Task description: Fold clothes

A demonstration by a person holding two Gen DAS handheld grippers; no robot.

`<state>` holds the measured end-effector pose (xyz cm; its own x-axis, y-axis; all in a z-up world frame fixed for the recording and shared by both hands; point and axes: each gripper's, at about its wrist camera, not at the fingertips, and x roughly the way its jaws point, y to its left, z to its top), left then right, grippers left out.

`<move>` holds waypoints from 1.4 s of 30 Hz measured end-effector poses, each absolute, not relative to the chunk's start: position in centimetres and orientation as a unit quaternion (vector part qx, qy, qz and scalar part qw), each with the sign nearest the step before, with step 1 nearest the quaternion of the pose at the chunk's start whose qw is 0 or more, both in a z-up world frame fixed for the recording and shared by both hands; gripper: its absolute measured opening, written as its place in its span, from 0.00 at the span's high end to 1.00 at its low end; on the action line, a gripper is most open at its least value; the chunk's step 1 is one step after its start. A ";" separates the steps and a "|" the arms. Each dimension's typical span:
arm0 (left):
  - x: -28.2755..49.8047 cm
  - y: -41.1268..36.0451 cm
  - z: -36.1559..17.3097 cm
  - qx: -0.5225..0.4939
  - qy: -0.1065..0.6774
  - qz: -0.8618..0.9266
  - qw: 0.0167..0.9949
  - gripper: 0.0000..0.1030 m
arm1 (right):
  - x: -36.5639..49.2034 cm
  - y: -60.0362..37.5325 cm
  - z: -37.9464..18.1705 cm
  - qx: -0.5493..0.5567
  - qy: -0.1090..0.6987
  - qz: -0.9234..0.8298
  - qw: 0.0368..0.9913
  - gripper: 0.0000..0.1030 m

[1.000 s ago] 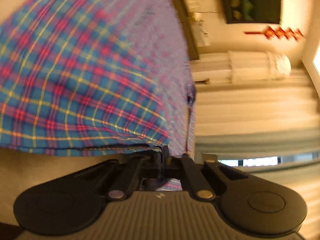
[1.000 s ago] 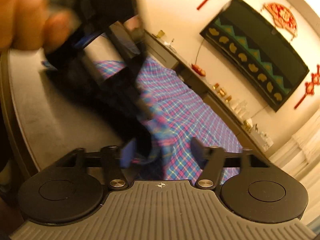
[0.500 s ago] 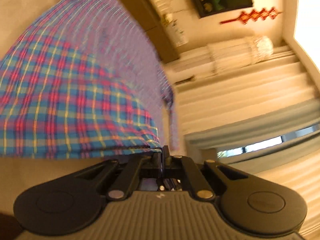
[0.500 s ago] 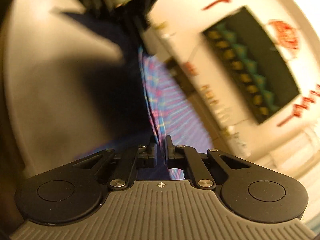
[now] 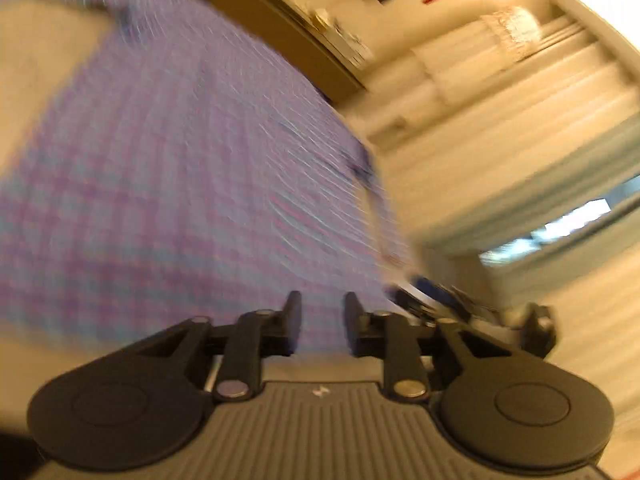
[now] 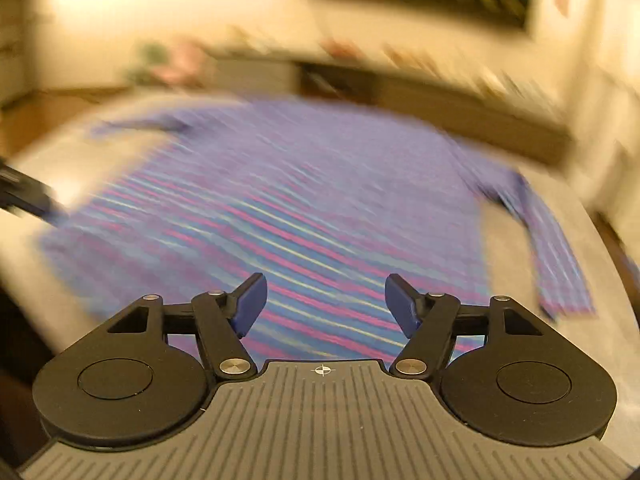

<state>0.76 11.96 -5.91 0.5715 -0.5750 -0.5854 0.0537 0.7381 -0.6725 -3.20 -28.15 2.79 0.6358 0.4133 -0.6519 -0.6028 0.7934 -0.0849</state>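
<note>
Plaid shirt (image 6: 304, 216) lies spread flat on worktop (image 6: 516, 264), one sleeve (image 6: 560, 252) trailing right. My left gripper (image 5: 319, 312) and right gripper (image 6: 322, 304): fingers parted, empty. Step, I judge: between grasps. Next grip needs hem or sleeve edge.

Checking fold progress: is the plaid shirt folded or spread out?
Spread out. The plaid shirt lies flat on the table, one sleeve extended; both grippers open.

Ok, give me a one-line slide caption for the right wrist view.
Open right gripper over a plaid shirt spread flat on the table, sleeves out.
</note>
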 end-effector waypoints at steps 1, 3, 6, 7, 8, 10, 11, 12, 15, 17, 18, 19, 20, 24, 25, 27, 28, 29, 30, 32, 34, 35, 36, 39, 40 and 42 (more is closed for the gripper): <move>2.3 12.3 -7.0 -0.292 0.434 -0.160 0.837 0.73 | -2.4 -28.7 2.1 -0.151 0.335 0.277 0.888 0.46; 4.2 13.5 -9.7 -0.283 0.461 -0.107 0.834 0.73 | -0.9 -29.7 0.6 -0.156 0.370 0.262 0.877 0.46; 3.8 15.4 -12.1 -0.308 0.477 -0.080 0.820 0.84 | 1.4 -31.3 -1.5 -0.162 0.421 0.239 0.860 0.41; 3.2 15.9 -12.3 -0.326 0.485 -0.083 0.807 0.83 | 2.2 -31.8 -2.3 -0.164 0.438 0.231 0.853 0.41; 2.7 16.3 -12.1 -0.338 0.492 -0.084 0.798 0.81 | 2.7 -32.3 -2.8 -0.165 0.455 0.229 0.845 0.40; 2.7 16.8 -11.0 -0.343 0.493 -0.085 0.795 0.77 | 3.3 -33.2 -1.9 -0.175 0.476 0.250 0.825 0.41; 3.6 17.0 -9.8 -0.329 0.482 -0.085 0.808 0.75 | 3.9 -33.5 -1.2 -0.180 0.478 0.255 0.821 0.41; 4.5 17.2 -8.7 -0.316 0.470 -0.084 0.820 0.73 | 4.7 -33.7 -0.2 -0.175 0.468 0.253 0.829 0.41; 7.3 17.8 -5.3 -0.275 0.433 -0.082 0.854 0.53 | 7.7 -33.7 2.9 -0.149 0.429 0.249 0.855 0.34; 11.4 18.0 -4.4 -0.246 0.426 -0.070 0.868 0.47 | 10.6 -33.0 4.0 -0.125 0.399 0.243 0.875 0.26; 13.9 18.0 -4.3 -0.231 0.428 -0.063 0.872 0.47 | 12.4 -32.4 4.0 -0.119 0.389 0.239 0.881 0.23; 16.3 18.0 -4.4 -0.218 0.430 -0.047 0.875 0.48 | 14.1 -31.9 3.4 -0.121 0.390 0.234 0.883 0.23; 18.6 17.7 -4.8 -0.207 0.433 -0.035 0.877 0.48 | 15.8 -31.3 2.8 -0.122 0.390 0.228 0.884 0.23; 25.8 17.9 -7.2 -0.163 0.439 0.001 0.884 0.53 | 22.5 -29.0 0.5 -0.127 0.390 0.206 0.889 0.23; 27.2 18.1 -8.1 -0.157 0.440 0.010 0.884 0.54 | 24.2 -28.5 -0.1 -0.128 0.390 0.200 0.890 0.23; 29.2 18.4 -9.9 -0.150 0.445 0.021 0.883 0.56 | 27.5 -27.3 -1.3 -0.130 0.390 0.189 0.892 0.25; 29.4 18.7 -10.5 -0.150 0.441 0.025 0.884 0.60 | 29.2 -26.8 -1.9 -0.132 0.390 0.183 0.893 0.26; 29.4 18.9 -10.7 -0.145 0.439 0.026 0.886 0.62 | 30.8 -26.2 -2.5 -0.133 0.389 0.178 0.894 0.30; 29.1 19.1 -10.6 -0.138 0.438 0.025 0.888 0.65 | 31.9 -25.7 -3.0 -0.134 0.391 0.177 0.893 0.35; 27.6 19.1 -10.3 -0.121 0.445 0.025 0.887 0.67 | 30.9 -25.0 -3.5 -0.137 0.399 0.201 0.884 0.35; 25.8 18.9 -10.1 -0.102 0.454 0.025 0.885 0.67 | 29.8 -24.2 -4.0 -0.139 0.407 0.225 0.874 0.29; 24.7 18.6 -10.0 -0.088 0.457 0.027 0.885 0.67 | 29.2 -23.9 -4.3 -0.140 0.411 0.237 0.869 0.28; 23.6 18.1 -9.8 -0.071 0.459 0.031 0.885 0.67 | 28.7 -23.5 -4.6 -0.141 0.414 0.249 0.864 0.28; 20.3 17.0 -9.5 -0.039 0.460 0.041 0.886 0.67 | 27.0 -22.4 -5.3 -0.145 0.425 0.283 0.848 0.27; 19.1 16.9 -9.4 -0.041 0.458 0.044 0.887 0.67 | 26.3 -22.3 -5.3 -0.149 0.426 0.288 0.845 0.27; 17.4 17.0 -9.4 -0.043 0.458 0.050 0.886 0.67 | 24.9 -22.0 -5.4 -0.154 0.429 0.293 0.840 0.26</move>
